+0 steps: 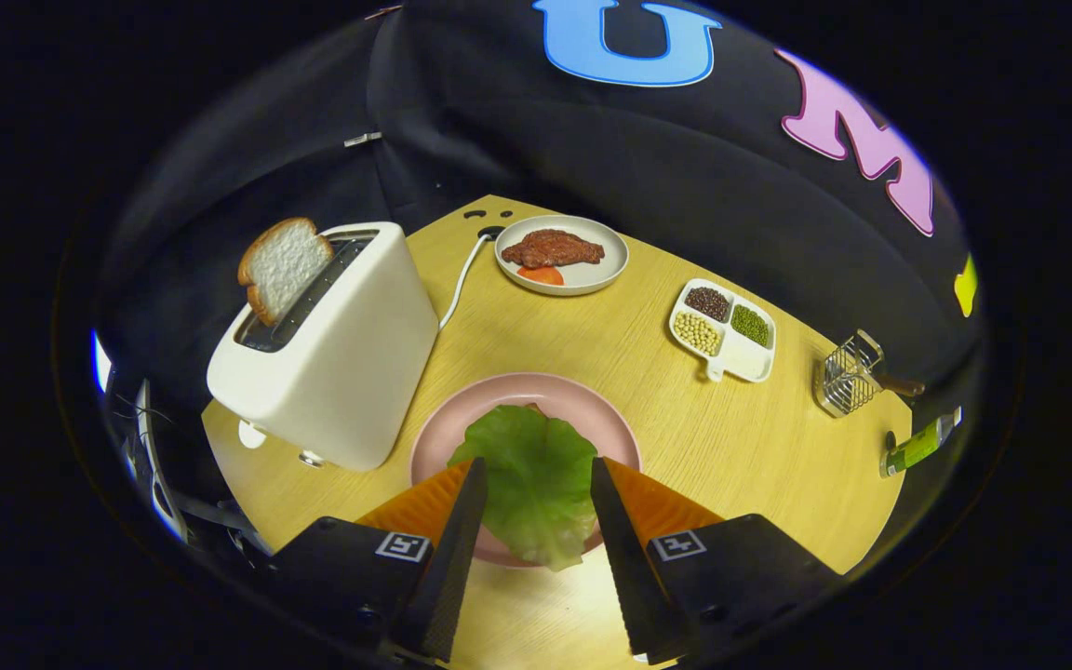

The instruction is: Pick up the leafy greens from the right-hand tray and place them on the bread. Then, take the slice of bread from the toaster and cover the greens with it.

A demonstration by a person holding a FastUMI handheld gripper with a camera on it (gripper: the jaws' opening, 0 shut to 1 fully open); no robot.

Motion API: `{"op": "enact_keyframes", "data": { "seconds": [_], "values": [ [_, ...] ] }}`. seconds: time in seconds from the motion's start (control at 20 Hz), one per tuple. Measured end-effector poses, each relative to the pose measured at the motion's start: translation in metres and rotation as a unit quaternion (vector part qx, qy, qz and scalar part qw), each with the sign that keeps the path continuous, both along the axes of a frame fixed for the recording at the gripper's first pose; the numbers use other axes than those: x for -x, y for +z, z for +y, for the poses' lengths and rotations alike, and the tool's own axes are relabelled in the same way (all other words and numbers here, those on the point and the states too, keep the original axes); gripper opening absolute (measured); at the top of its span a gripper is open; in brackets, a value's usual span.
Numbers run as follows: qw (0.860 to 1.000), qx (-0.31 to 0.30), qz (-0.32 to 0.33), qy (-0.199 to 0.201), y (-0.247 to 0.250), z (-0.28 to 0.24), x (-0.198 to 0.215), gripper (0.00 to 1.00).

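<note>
The gripper (536, 484) is held above the pink plate (443, 430) with its fingers spread; nothing is clamped. The greens (536, 475) are seen between the fingers, lying on the plate and covering the bread there, hanging over its near rim. The slice (282, 265) stands in the toaster (341, 354), left of the plate and beyond the left finger, tilted, its broad face toward the plate. The coming reach is judged to run left and forward.

Gripper (536, 479) fingers: spread apart, each body bearing a square black-and-white marker, no words.
Toaster (331, 349): no brand legible.
Green bottle (917, 447): label too small to read.
</note>
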State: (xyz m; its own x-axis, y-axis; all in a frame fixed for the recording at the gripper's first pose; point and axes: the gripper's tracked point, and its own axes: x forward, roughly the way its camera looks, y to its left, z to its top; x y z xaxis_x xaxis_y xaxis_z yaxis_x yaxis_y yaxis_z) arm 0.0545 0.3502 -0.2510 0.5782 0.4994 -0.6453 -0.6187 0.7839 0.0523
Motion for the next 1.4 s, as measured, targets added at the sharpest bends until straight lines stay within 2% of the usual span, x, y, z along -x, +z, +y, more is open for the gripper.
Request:
{"op": "enact_keyframes", "data": {
  "seconds": [0.25,0.4,0.6,0.95,1.2,1.4],
  "values": [
    [0.997,-0.054,-0.048,0.008,0.071,0.03,0.014,0.71],
    [0.992,-0.095,-0.075,0.037,0.124,0.071,0.028,0.72],
    [0.988,-0.101,-0.09,0.071,0.16,0.127,0.038,0.73],
    [0.99,-0.063,-0.087,0.097,0.146,0.21,0.05,0.73],
    [0.994,-0.014,-0.078,0.074,0.11,0.231,0.033,0.72],
    [0.997,0.0,-0.06,0.055,0.095,0.241,0.018,0.65]
  ]
}}
